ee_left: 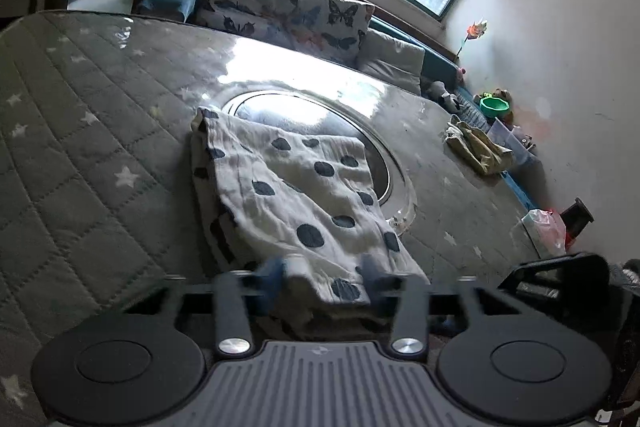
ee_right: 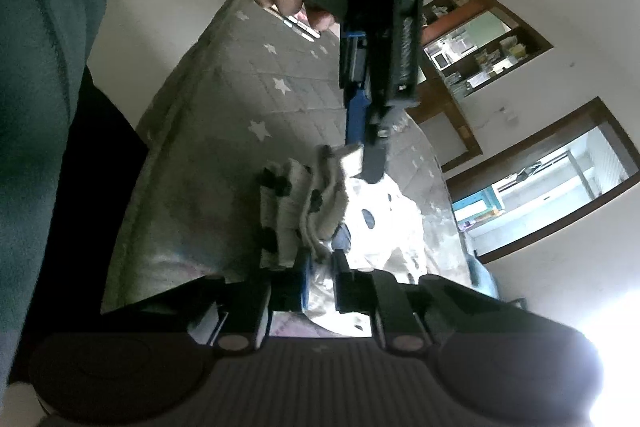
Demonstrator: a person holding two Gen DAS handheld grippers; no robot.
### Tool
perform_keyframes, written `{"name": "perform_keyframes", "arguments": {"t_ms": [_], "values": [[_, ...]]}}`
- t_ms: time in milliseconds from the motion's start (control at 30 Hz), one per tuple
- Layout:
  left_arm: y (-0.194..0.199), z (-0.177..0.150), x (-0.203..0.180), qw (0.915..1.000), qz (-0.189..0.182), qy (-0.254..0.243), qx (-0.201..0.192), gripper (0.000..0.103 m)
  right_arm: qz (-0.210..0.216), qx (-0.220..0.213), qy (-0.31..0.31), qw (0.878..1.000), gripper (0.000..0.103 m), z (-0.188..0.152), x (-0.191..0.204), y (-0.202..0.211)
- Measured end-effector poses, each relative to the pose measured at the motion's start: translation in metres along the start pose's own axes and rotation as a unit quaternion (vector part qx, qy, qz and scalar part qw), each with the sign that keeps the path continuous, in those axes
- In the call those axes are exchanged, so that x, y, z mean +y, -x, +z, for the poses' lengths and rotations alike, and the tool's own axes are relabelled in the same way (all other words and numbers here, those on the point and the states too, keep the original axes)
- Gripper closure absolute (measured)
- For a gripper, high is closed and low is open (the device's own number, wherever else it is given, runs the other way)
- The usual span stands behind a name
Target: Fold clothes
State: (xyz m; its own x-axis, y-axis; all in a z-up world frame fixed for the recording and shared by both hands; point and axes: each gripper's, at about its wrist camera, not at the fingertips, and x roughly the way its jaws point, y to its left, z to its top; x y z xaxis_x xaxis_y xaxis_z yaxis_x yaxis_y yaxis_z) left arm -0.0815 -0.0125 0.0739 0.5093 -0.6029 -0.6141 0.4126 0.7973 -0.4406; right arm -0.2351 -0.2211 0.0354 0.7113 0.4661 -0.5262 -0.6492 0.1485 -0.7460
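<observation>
A: Where is the cloth (ee_left: 296, 195)?

B: On the desk (ee_left: 80, 155), which carries a quilted star cover under a clear sheet. In the left wrist view the cloth runs from 12 o'clock of the jaws down to the fingertips, partly over a round glass disc (ee_left: 384, 163). It is white with dark dots and already lies in several layers.

A: What is the jaw state, left gripper (ee_left: 324, 277)?

B: The jaws stand apart, with the near edge of the cloth between them. Whether the pads actually press it cannot be told (the tips are blurred).

A: And the right gripper (ee_right: 322, 277)?

B: In its own view the jaws are nearly together, with bunched cloth edges at the tips. A firm clamp cannot be confirmed. The left gripper shows there at 12 o'clock, at the far corner of the same edge.

A: How should it handle?

B: It is judged light, limp and thin, like gauze. It will sag between grip points and the layers may slide apart (the clear sheet looks slick). Take hold at two corners of one edge, catching all layers together. Lift low and carry the edge over evenly.
</observation>
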Motion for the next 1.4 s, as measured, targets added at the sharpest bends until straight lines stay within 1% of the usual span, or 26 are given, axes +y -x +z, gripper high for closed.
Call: {"name": "perform_keyframes", "arguments": {"t_ms": [67, 100, 200, 300, 367, 400, 433, 500, 567, 633, 667, 733, 800, 833, 933, 967, 1033, 1067, 1100, 1133, 1200, 1233, 1333, 1400], "values": [[0.002, -0.002, -0.001, 0.9998, -0.016, 0.006, -0.001, 0.085, -0.001, 0.004, 0.005, 1.0, 0.093, -0.002, -0.001, 0.001], [0.004, -0.003, -0.003, 0.9998, -0.017, 0.005, -0.002, 0.088, 0.002, 0.006, 0.005, 1.0, 0.093, -0.003, 0.0, 0.0], [0.009, -0.006, -0.008, 0.9998, -0.017, -0.002, -0.005, 0.088, 0.01, 0.012, 0.007, 1.0, 0.092, -0.007, 0.002, -0.003], [0.014, -0.008, -0.005, 0.9998, -0.016, 0.007, -0.003, 0.088, 0.024, 0.015, 0.005, 1.0, 0.086, -0.011, 0.007, -0.003], [0.016, -0.008, -0.001, 0.9998, -0.009, 0.015, -0.003, 0.087, 0.032, 0.014, -0.014, 0.999, 0.086, -0.011, 0.004, 0.002], [0.016, -0.008, 0.001, 0.9998, -0.006, 0.021, -0.003, 0.085, 0.036, 0.014, -0.025, 0.999, 0.086, -0.011, 0.002, 0.005], [0.016, -0.008, 0.003, 0.9996, -0.006, 0.026, -0.005, 0.077, 0.039, 0.013, -0.048, 0.998, 0.086, -0.011, -0.004, 0.011], [0.018, -0.007, 0.005, 0.9994, -0.012, 0.031, -0.011, 0.069, 0.037, 0.012, -0.084, 0.996, 0.086, -0.01, -0.016, 0.017], [0.019, -0.006, 0.001, 0.9995, -0.011, 0.025, -0.015, 0.063, 0.033, 0.012, -0.118, 0.992, 0.086, -0.006, -0.025, 0.019], [0.018, -0.005, -0.001, 0.9996, -0.006, 0.023, -0.017, 0.053, 0.036, 0.012, -0.148, 0.988, 0.086, -0.004, -0.032, 0.017], [0.018, -0.005, -0.001, 0.9995, -0.001, 0.026, -0.017, 0.051, 0.041, 0.008, -0.172, 0.984, 0.086, -0.002, -0.036, 0.015], [0.018, -0.005, 0.002, 0.9992, 0.005, 0.034, -0.019, 0.045, 0.043, 0.008, -0.2, 0.979, 0.086, 0.001, -0.039, 0.009], [0.018, -0.004, 0.007, 0.9985, 0.007, 0.051, -0.018, 0.04, 0.045, 0.008, -0.236, 0.971, 0.086, 0.005, -0.043, 0.003], [0.018, -0.004, 0.009, 0.9982, 0.007, 0.057, -0.017, 0.04, 0.045, 0.008, -0.255, 0.966, 0.086, 0.005, -0.045, 0.001], [0.015, -0.004, 0.01, 0.998, 0.007, 0.062, -0.013, 0.04, 0.047, 0.018, -0.281, 0.958, 0.086, 0.005, -0.046, -0.007], [0.013, -0.004, 0.009, 0.9981, 0.007, 0.06, -0.011, 0.04, 0.046, 0.021, -0.285, 0.957, 0.086, 0.005, -0.046, -0.009], [0.008, -0.004, 0.007, 0.9983, 0.005, 0.057, -0.007, 0.045, 0.044, 0.026, -0.297, 0.954, 0.086, 0.004, -0.045, -0.012], [0.006, -0.004, 0.008, 0.9982, 0.002, 0.059, -0.004, 0.051, 0.043, 0.029, -0.304, 0.951, 0.087, 0.003, -0.046, -0.014], [0.004, -0.004, 0.008, 0.9981, -0.003, 0.061, -0.001, 0.064, 0.041, 0.03, -0.31, 0.949, 0.088, 0.003, -0.046, -0.014], [0.002, -0.003, 0.008, 0.9981, -0.006, 0.062, 0.002, 0.073, 0.039, 0.029, -0.311, 0.949, 0.091, 0.003, -0.046, -0.012], [0.002, -0.004, 0.007, 0.9984, -0.007, 0.055, 0.002, 0.082, 0.037, 0.028, -0.31, 0.95, 0.095, 0.004, -0.047, -0.009], [0.003, -0.004, 0.006, 0.9986, -0.009, 0.053, 0.0, 0.085, 0.035, 0.028, -0.309, 0.95, 0.099, 0.005, -0.047, -0.007], [0.009, -0.003, 0.003, 0.9988, -0.013, 0.047, -0.008, 0.09, 0.026, 0.025, -0.309, 0.95, 0.1, 0.005, -0.052, 0.0], [0.016, -0.003, 0.0, 0.9988, -0.015, 0.044, -0.014, 0.091, 0.021, 0.024, -0.31, 0.95, 0.1, 0.005, -0.055, 0.004]]}}
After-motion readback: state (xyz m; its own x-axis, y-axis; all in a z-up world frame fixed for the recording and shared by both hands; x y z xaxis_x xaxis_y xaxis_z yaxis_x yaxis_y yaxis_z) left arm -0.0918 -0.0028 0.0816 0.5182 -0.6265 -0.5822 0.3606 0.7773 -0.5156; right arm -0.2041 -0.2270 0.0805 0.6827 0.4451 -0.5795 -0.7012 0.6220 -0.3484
